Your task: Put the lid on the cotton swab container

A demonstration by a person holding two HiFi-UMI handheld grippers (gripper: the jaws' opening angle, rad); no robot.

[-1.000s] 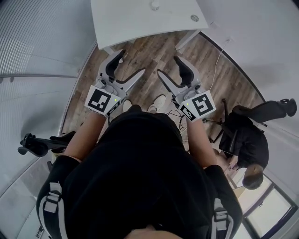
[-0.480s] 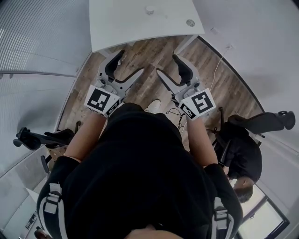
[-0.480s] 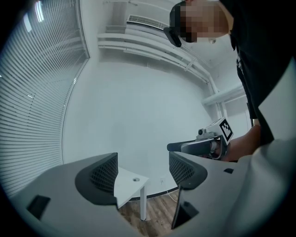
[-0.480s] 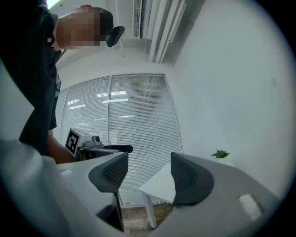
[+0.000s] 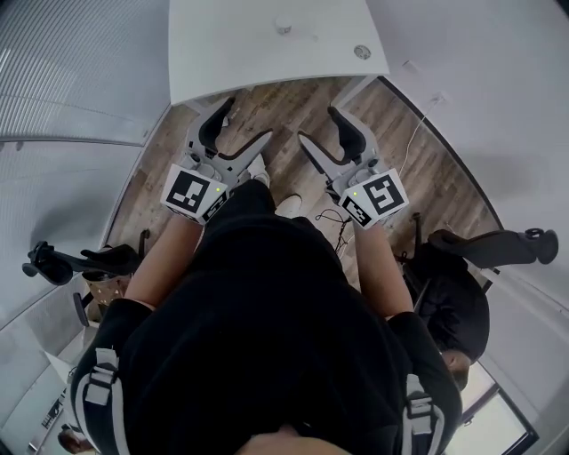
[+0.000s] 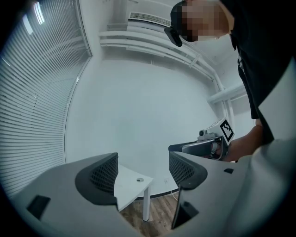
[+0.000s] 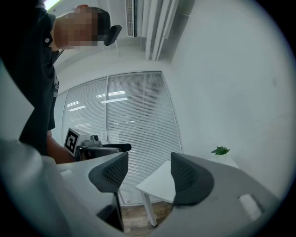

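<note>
Standing short of the white rectangular table (image 5: 231,53), a person holds left gripper (image 5: 252,118) and right gripper (image 5: 317,124), jaws spread, empty. On it, well apart, sit what look like the small pale container (image 5: 283,25) and flat round lid (image 5: 362,52); stepping closer should come first.

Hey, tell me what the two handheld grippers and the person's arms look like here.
The left gripper and right gripper are light grey plastic, each with two long tapering jaws faced with black textured pads. Each carries a white cube printed with black square markers and a small green light. The person wears a black short-sleeved top with grey straps at the shoulders.
</note>
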